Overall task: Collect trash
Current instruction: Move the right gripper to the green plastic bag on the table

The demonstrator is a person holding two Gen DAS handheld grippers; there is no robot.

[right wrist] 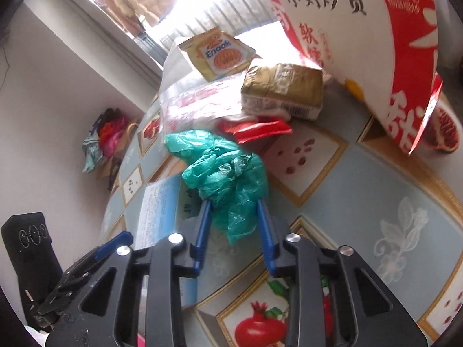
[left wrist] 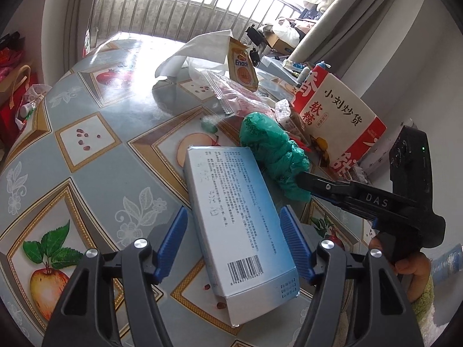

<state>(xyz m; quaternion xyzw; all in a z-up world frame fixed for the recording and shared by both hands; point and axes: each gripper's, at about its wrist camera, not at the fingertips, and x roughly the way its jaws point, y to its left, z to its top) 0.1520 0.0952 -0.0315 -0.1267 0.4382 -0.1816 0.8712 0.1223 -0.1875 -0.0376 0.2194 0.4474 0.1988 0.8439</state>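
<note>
Both grippers were at work on the littered table (left wrist: 86, 150).

The left gripper (left wrist: 234, 248) straddled the pale blue box (left wrist: 237, 225), its fingers (left wrist: 173, 240) apart and beside the box's long sides, contact unclear. The right gripper (right wrist: 234, 231) had its fingers (right wrist: 202, 225) narrowed on the crumpled green plastic bag (right wrist: 228, 170), just beside the box.
</note>
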